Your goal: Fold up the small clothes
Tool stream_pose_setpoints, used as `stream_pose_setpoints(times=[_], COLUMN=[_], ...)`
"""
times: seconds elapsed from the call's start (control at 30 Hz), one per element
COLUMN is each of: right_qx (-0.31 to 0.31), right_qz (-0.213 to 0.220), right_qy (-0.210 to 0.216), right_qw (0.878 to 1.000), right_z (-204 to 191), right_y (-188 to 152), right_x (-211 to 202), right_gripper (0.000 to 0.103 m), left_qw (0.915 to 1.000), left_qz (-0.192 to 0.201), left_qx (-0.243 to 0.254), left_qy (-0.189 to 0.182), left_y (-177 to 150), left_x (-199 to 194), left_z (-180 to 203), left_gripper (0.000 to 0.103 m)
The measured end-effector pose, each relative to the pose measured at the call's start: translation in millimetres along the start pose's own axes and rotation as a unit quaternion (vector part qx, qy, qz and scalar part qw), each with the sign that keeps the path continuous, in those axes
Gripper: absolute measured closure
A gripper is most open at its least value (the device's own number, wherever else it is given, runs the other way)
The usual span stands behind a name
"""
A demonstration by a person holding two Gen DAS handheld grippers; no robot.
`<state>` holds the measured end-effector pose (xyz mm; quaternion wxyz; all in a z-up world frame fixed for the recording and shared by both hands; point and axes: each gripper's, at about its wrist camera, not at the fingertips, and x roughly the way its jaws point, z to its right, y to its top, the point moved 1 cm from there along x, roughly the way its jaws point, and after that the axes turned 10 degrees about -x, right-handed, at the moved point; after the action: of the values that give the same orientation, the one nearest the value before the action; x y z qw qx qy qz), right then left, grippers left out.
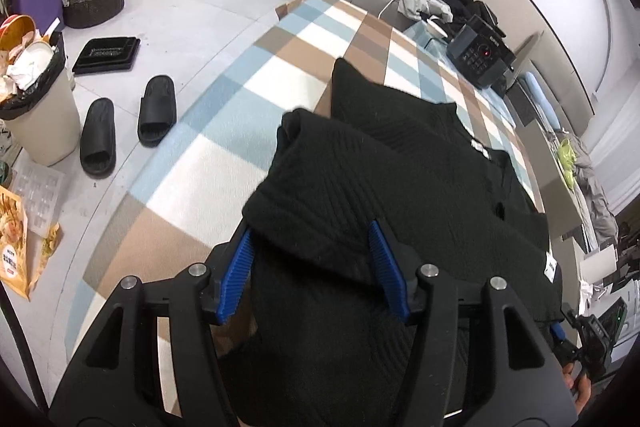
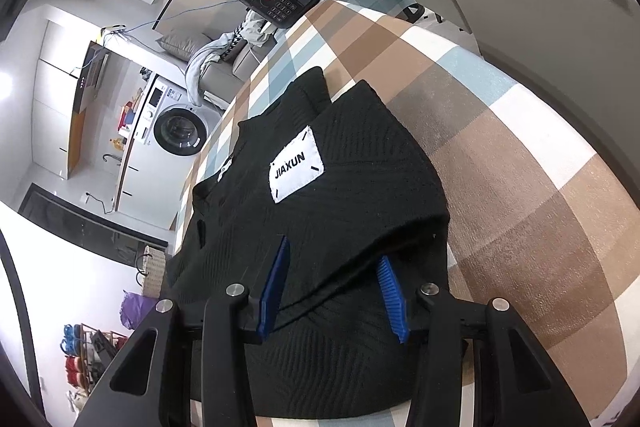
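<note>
Both fingers pairs pinch the black sweater (image 2: 340, 195): my left gripper (image 1: 314, 267) holds a folded-over flap, my right gripper (image 2: 334, 287) grips the hem. Ribbed knit, white "JIAXUN" patch (image 2: 297, 165) on top, it lies on the checked bench (image 2: 520, 187).

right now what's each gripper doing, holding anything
Left gripper: part open, black garment bunched between its pads; a firm grip cannot be told.
Right gripper: same garment between its pads; grip cannot be told.
</note>
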<state>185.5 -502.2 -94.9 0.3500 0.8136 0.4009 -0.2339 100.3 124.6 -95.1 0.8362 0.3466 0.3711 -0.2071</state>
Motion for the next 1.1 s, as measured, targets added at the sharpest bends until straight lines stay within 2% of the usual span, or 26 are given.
stream_pose_setpoints(times=[0.27,0.33,0.53,0.67,0.8,0.97,1.1], right_qx=[-0.001,0.000,-0.003,-0.003,-0.003,-0.003,0.000], right_qz=[0.001,0.001,-0.001,-0.002,-0.004,-0.004,-0.003], right_qy=[-0.002,-0.001,-0.001,-0.001,0.000,0.003,0.005], right_qw=[1.000,1.000,1.000,1.000,1.000,1.000,1.000], right_z=[0,0,0,2,3,3,3], right_y=[-3,-3,-4,-5,-4,-4,-5], right_x=[-1,-1,-2,-2,-1,-1,-1], right_gripper=[0.058,0.058,0.058,0.058,0.058,0.058,0.058], left_qw=[0.9974,0.9969,0.9986,0.9987,0.9990,0.9980,0.9985], left_qz=[0.036,0.039,0.021,0.026,0.029,0.049,0.032], left_qx=[0.046,0.058,0.040,0.044,0.030,0.038,0.046], left_qy=[-0.042,-0.036,-0.028,0.008,0.020,0.009,0.003], left_y=[5,5,0,-9,-8,9,16], left_x=[-18,-19,-15,-21,-23,-17,-3], left_z=[22,28,19,4,-15,-9,6], left_gripper=[0.049,0.049,0.049,0.049,0.049,0.049,0.049])
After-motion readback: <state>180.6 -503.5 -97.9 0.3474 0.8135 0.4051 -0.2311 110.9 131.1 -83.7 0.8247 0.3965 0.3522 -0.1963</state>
